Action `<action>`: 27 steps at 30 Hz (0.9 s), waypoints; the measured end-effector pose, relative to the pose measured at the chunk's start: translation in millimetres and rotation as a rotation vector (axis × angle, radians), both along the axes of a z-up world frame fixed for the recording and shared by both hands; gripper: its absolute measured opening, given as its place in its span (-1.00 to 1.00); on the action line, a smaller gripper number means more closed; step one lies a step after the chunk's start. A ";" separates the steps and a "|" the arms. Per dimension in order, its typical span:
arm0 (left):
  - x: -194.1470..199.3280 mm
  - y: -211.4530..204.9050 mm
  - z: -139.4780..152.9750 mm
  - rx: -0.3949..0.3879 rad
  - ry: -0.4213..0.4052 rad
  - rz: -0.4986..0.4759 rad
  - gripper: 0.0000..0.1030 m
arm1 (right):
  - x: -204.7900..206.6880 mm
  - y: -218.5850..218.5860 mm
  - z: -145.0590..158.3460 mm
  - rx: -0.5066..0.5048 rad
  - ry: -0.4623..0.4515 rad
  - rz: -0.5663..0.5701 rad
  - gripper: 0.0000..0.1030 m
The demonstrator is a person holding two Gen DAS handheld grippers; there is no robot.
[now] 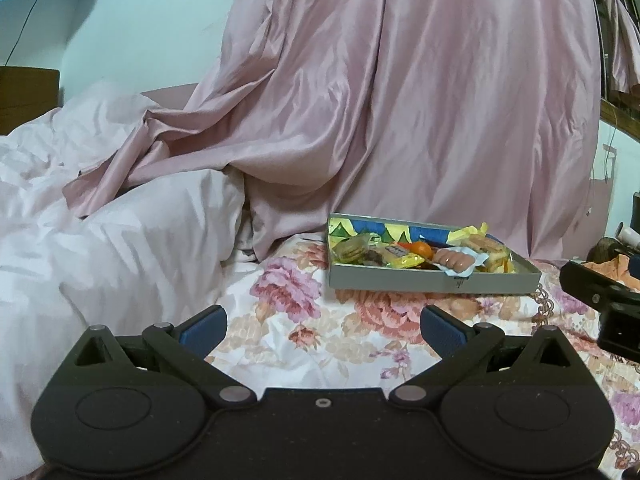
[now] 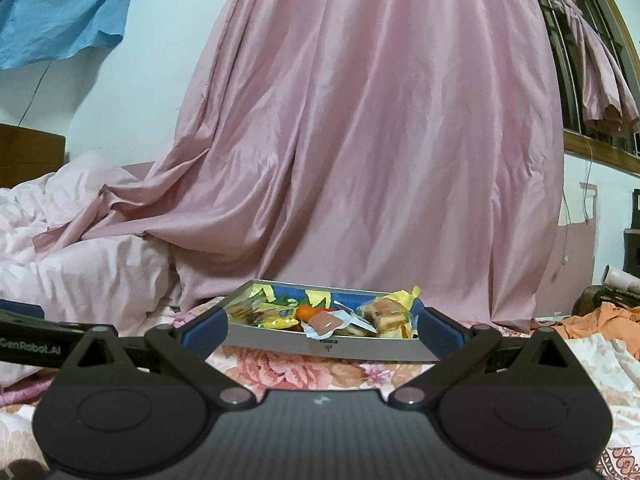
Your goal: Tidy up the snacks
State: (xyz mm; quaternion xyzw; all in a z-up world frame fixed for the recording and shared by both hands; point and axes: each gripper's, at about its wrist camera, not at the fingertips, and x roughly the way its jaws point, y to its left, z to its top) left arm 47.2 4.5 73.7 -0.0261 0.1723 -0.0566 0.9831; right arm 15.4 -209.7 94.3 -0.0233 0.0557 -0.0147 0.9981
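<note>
left wrist view: the left gripper (image 1: 323, 330) hangs low over a floral bedspread (image 1: 304, 320), its jaws spread wide with nothing between the blue pads (image 1: 202, 330). ahead and to the right a shallow grey box (image 1: 434, 280) sits on the bedspread, its inner walls lined with yellow, blue and green patterned paper. the snacks lie inside it: a wrapped pink sausage (image 1: 452, 260), a clear-wrapped round biscuit (image 1: 352, 250), an orange item (image 1: 422, 248) and several yellow packets (image 1: 404, 260). a small dark mark sits on the box's front wall, too small to read. a pink curtain (image 1: 400, 100) drapes down behind the box, and a pale rumpled duvet (image 1: 100, 240) lies to the left. part of the right gripper shows at the right edge.

right wrist view: the right gripper (image 2: 322, 330) faces the same grey box (image 2: 328, 346) from close, jaws wide apart and holding nothing. the box sits just beyond the fingertips, between them in the view. the pink sausage (image 2: 324, 324) rests at the front wall, with wrapped cakes (image 2: 390, 318) to its right. a tiny logo on the wall is unreadable. at the left edge the other tool's black arm (image 2: 36, 346) carries white lettering reading "genrobot.ai". blue cloth (image 2: 60, 12) hangs on the wall at upper left.
</note>
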 end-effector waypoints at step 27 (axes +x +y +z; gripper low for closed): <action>-10.2 13.4 -40.0 0.022 0.034 -0.026 0.99 | -1.3 5.0 -47.5 0.032 0.182 -0.037 1.00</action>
